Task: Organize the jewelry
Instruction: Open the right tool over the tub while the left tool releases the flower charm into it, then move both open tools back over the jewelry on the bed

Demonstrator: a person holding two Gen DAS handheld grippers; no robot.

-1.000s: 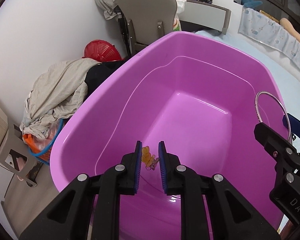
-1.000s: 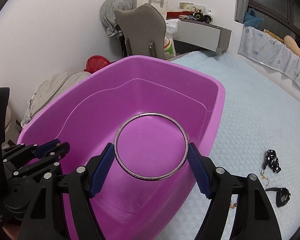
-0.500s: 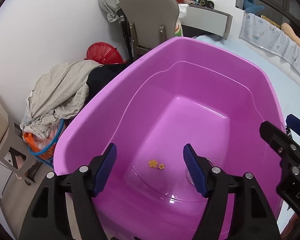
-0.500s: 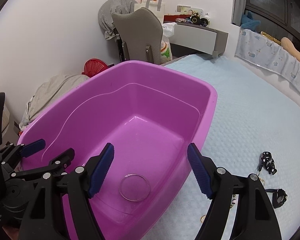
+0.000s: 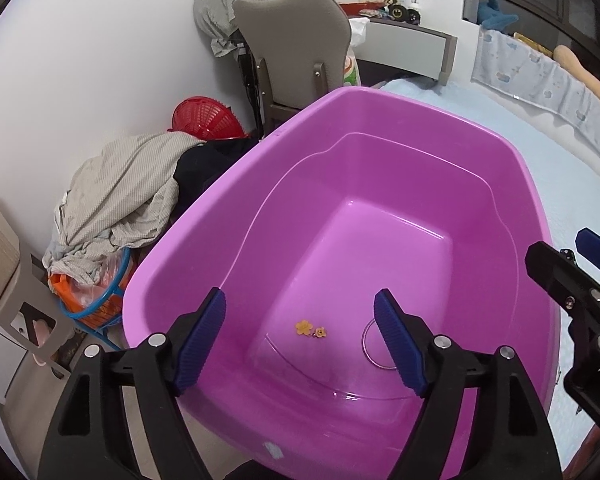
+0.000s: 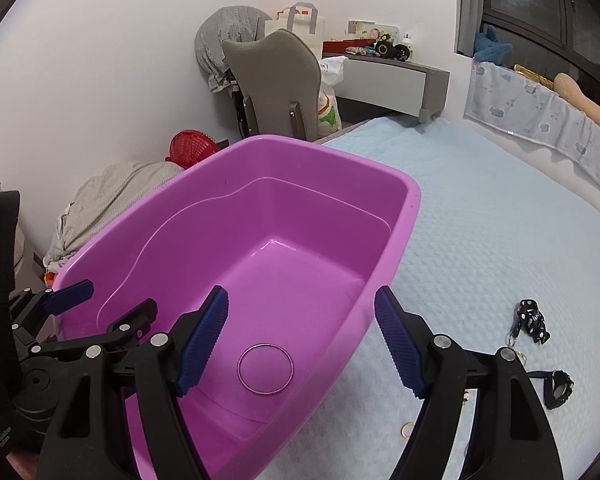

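A purple plastic tub (image 5: 400,98) (image 6: 414,196) stands on a light blue bed. On its floor lie small yellow flower earrings (image 5: 310,328) and a thin metal bangle (image 6: 265,369), which also shows in the left wrist view (image 5: 370,350). My left gripper (image 5: 300,338) is open and empty above the tub's near end. My right gripper (image 6: 302,340) is open and empty above the tub's near right rim. Each gripper shows at the edge of the other's view. A black strap piece (image 6: 534,322), a black ring-like piece (image 6: 558,388) and a small gold ring (image 6: 408,430) lie on the bed right of the tub.
The blue quilted bed cover (image 6: 500,240) stretches right of the tub. Left of the tub are a heap of clothes (image 5: 116,200), a red basket (image 5: 204,122) and an orange basket (image 5: 96,300). A grey chair (image 5: 296,44) stands behind the tub.
My left gripper opened and dropped the yellow earrings into the tub. My right gripper let go of the bangle, which fell to the tub floor. Both grippers rose and drew back.
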